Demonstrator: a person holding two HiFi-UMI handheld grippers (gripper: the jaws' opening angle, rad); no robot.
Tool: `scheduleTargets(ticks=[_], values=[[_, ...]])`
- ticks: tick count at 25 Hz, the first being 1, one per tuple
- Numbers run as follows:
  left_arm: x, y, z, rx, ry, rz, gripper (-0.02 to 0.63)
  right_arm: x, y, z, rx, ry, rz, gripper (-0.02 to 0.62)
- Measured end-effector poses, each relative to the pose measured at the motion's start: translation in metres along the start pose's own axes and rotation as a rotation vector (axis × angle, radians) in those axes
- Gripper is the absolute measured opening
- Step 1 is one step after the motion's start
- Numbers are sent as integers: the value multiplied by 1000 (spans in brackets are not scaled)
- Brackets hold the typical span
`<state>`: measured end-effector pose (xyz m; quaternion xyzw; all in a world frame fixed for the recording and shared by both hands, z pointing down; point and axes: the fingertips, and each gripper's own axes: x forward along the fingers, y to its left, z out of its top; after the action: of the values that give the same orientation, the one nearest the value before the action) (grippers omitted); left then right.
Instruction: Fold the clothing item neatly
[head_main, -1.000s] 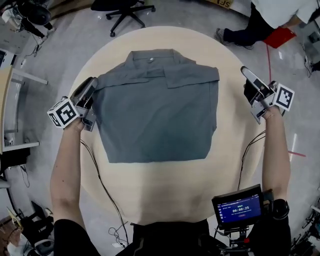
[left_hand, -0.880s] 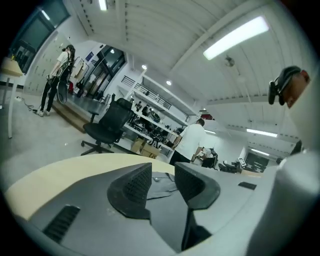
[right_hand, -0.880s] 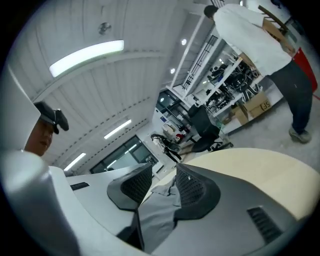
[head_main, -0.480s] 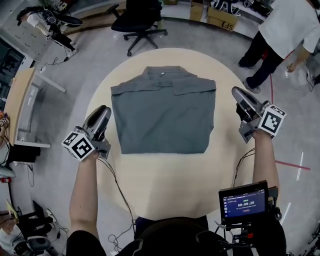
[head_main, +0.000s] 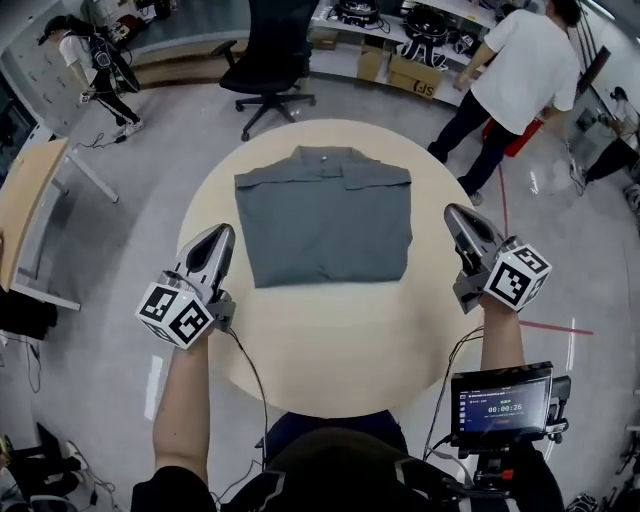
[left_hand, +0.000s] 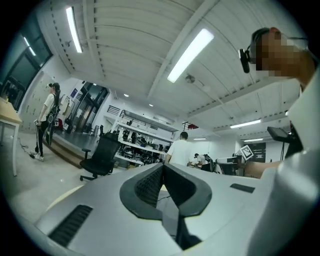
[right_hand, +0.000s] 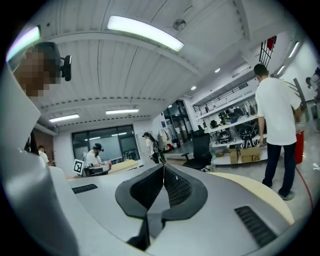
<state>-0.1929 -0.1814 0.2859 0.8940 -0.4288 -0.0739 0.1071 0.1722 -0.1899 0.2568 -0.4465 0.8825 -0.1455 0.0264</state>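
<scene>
A grey collared shirt (head_main: 325, 215) lies folded into a neat rectangle on the round beige table (head_main: 330, 340), collar toward the far edge. My left gripper (head_main: 222, 233) hovers off the shirt's left side, shut and empty, its pads meeting with nothing between them (left_hand: 162, 170). My right gripper (head_main: 455, 214) hangs to the right of the shirt, past the table's right edge, also shut and empty (right_hand: 163, 171). Both gripper views point up and out into the room, so neither shows the shirt.
A black office chair (head_main: 270, 65) stands beyond the table. A person in a white shirt (head_main: 505, 80) stands at the back right, another person (head_main: 85, 60) at the back left. A monitor (head_main: 503, 405) sits at my lower right. Cables trail down from the grippers.
Both grippers have pulled back toward me and away from the shirt; the left one was at the shirt's left edge. The view has risen, so table and shirt look smaller.
</scene>
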Motion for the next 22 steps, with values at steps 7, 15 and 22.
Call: scheduleTargets(ticks=[7,15,22], values=[[-81,-51,14,-53,-13,-32,2,-63,89,-7,-131,12,-66,9],[-149,-145,24,97,-5,3,2,-148,149,-4,-214,-47,-73,11],[-196,-248,18,176,18,13,2,-239,180,-15,-283,-30,-70,9]])
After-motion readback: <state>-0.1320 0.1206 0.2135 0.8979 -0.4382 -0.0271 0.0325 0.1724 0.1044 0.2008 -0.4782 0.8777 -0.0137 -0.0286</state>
